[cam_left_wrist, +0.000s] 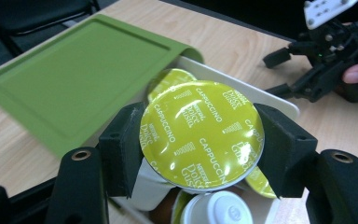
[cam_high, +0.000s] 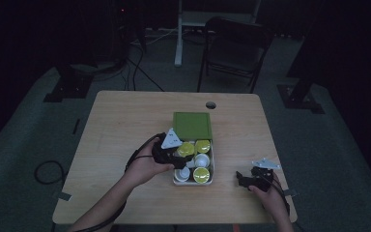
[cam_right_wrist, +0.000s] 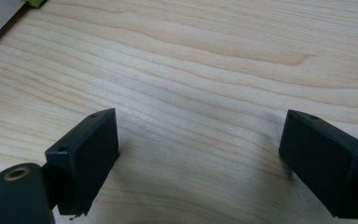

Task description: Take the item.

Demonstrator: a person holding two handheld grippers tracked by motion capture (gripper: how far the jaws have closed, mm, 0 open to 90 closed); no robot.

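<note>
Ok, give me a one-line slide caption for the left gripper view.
Left claw shut on a yellow-lidded capsule, held above the white box beside its green lid.

capsule (cam_left_wrist: 200,135): white cup body, round yellow-green foil lid printed "cappuccino" and "dolce gusto". lid intact, glossy, facing the left gripper view's camera. body clamped at both sides between black pads, raised above the box (cam_left_wrist: 265,98). box: white, shallow, holding further capsules, some lid-up, some white base-up; its green cover (cam_left_wrist: 79,79) lies just beside it on the table.
</note>
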